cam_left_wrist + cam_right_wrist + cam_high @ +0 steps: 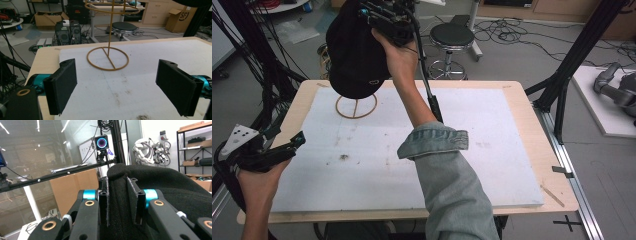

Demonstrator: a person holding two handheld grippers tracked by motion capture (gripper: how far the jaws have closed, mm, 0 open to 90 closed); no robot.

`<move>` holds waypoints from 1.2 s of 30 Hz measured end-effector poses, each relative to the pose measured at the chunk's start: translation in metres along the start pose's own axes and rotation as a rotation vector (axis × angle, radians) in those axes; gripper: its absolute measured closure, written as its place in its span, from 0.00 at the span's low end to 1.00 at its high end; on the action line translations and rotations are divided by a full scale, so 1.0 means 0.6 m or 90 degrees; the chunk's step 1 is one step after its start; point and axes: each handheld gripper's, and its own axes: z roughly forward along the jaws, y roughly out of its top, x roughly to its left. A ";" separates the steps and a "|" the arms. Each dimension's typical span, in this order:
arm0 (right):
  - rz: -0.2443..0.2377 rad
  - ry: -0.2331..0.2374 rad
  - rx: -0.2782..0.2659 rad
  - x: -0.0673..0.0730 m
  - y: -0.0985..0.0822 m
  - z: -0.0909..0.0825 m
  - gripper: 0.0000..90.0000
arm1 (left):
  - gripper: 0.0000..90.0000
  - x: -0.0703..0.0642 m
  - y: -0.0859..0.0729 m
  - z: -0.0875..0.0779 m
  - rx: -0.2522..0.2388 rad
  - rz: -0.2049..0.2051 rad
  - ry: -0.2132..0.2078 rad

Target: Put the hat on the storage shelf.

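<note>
You're at a pale wooden table (532, 130) topped with one white foam board (422, 145) that's got a few dirty smudges on it, in a lab-type room with grey flooring and cables all over the place.

Nearest to you, at the left edge of the table, your left hand-held gripper (287, 142) sits low over the board's left edge with its two black pads spread wide apart and nothing between them. The left gripper view looks straight across the board between those pads.

Further out, toward the far left corner of the board, there's one thin yellow wire stand (108, 58): a round ring base lying flat on the foam, a single upright rod rising from it, and a second ring up top.

Above that, your right hand-held gripper (379, 20) is held up high, well off the table, arm stretched forward in a denim sleeve (447, 170). Its jaws are pinched tight on a fold of one black fabric cap (354, 52); you can see the cloth squeezed between the two pads in the right gripper view (120, 202). The cap hangs in the air above the wire stand, not touching it.

Past the table there's one round black stool (452, 37) on the floor, plus two cardboard boxes in the left gripper view, one brown (48, 18) and one marked SF (180, 18).
</note>
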 end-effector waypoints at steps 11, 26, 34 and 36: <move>0.038 0.013 0.004 -0.009 -0.021 0.049 0.83 | 0.19 0.001 -0.001 -0.001 0.000 0.000 -0.002; 0.103 0.004 0.008 -0.041 -0.053 0.108 0.83 | 0.19 0.004 -0.004 -0.003 0.005 -0.001 -0.002; 0.128 -0.010 0.021 -0.066 -0.075 0.129 0.83 | 0.19 0.003 -0.008 0.000 0.008 0.000 -0.007; 0.127 -0.010 0.023 -0.068 -0.077 0.132 0.83 | 0.19 0.003 -0.008 0.000 0.008 0.002 -0.007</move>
